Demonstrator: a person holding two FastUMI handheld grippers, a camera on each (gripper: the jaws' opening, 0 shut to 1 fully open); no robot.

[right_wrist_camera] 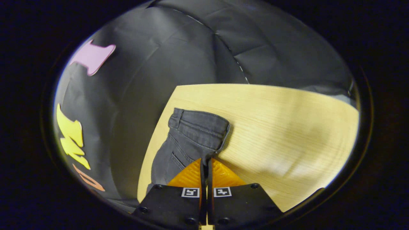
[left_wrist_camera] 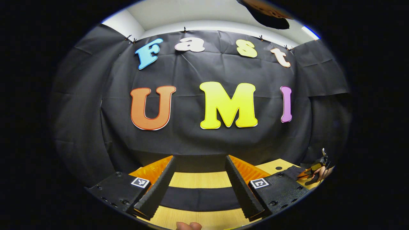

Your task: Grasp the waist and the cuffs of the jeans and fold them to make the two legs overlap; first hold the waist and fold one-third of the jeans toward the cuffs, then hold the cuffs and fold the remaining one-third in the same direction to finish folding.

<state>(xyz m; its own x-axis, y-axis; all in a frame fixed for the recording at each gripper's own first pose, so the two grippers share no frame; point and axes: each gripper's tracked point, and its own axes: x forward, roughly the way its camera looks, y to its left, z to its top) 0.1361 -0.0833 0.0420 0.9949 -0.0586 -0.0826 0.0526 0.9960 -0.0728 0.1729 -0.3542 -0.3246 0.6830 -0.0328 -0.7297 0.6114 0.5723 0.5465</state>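
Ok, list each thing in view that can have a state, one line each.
Left gripper: open, fingers apart, nothing between them, above the table.
Right gripper: shut on the jeans' edge near the waist.
Jeans: waist end lying on the table, waistband flat.

The dark grey jeans (right_wrist_camera: 188, 140) lie on the pale wooden tabletop in the lower centre of the right gripper view; the waistband, with belt loops and stitched seams, sits uppermost, running from centre-left toward the middle of the frame; a back pocket shows below it; the fabric runs down-left along the table's edge; in the left gripper view a dark band (left_wrist_camera: 199, 198) crosses the bottom centre.
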